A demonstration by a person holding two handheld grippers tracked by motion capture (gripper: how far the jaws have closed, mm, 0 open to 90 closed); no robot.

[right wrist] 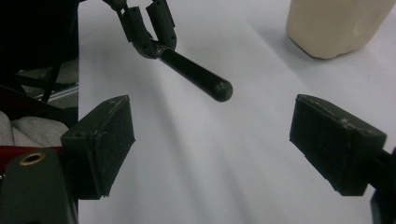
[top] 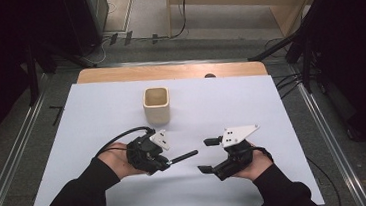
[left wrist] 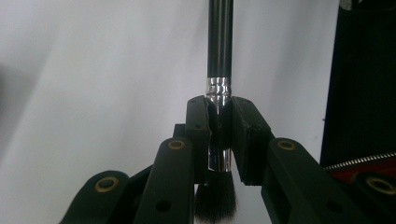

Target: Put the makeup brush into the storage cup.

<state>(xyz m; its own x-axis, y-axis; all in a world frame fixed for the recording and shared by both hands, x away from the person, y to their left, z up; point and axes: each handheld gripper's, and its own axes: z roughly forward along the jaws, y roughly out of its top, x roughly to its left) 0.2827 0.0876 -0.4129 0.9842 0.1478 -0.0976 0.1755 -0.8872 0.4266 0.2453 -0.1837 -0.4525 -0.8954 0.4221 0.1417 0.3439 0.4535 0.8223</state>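
Over the white desk (top: 97, 115), the left gripper (top: 162, 161) held a brush (left wrist: 219, 60) just above the sheet. Its fingers (left wrist: 198, 122) were clamped on the shiny metal ring of the brush. The soft hairs stuck out behind the fingers, back toward the hand. The long black handle pointed across at the right gripper (top: 208, 155). From the right gripper view, the handle's round end hung in the air, a little ahead of the right fingers (right wrist: 100, 140). Those fingers stood wide apart and held nothing.

A cream cup (top: 156, 105) stood upright on the desk, beyond both grippers and apart from them.

It looked like a pass from one hand to the other, with the brush likely bound for the cup. For the next move, the right gripper would need to slide forward until the handle sat between its fingers. Then it would need to squeeze tight before the left one let go. A poor grip could let the brush tip and fall.
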